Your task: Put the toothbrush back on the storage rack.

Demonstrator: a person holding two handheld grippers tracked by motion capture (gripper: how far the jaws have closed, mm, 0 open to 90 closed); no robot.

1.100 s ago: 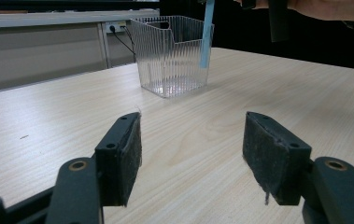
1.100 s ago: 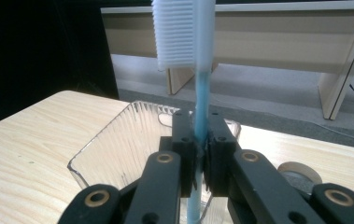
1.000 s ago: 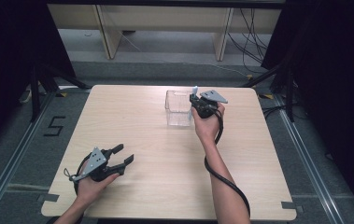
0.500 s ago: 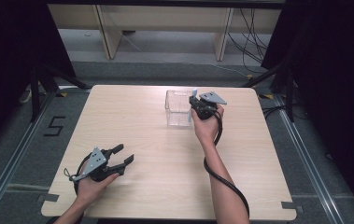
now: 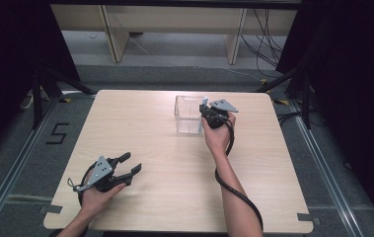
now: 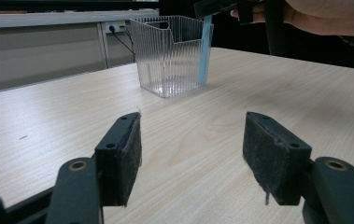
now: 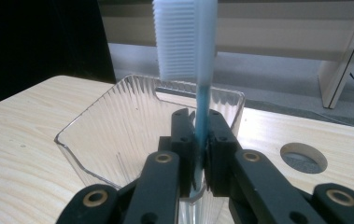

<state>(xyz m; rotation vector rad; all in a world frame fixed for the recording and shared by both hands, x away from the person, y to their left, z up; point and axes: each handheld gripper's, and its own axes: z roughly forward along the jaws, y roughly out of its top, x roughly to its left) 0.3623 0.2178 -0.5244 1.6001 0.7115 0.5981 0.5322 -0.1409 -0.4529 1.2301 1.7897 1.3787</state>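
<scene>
One clear ribbed container (image 5: 189,114) stands on the counter (image 5: 165,207), one blue toothbrush (image 7: 198,70) at its rim, and two grippers: left gripper (image 5: 118,170), right gripper (image 5: 206,114).

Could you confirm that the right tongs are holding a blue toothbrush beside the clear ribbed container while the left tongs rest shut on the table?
Not quite: the left tongs are open, their pads standing apart with nothing between them, as the left gripper view shows. The rest holds: the right tongs clamp the blue toothbrush at the clear ribbed container, and the left ones rest low on the table.
</scene>
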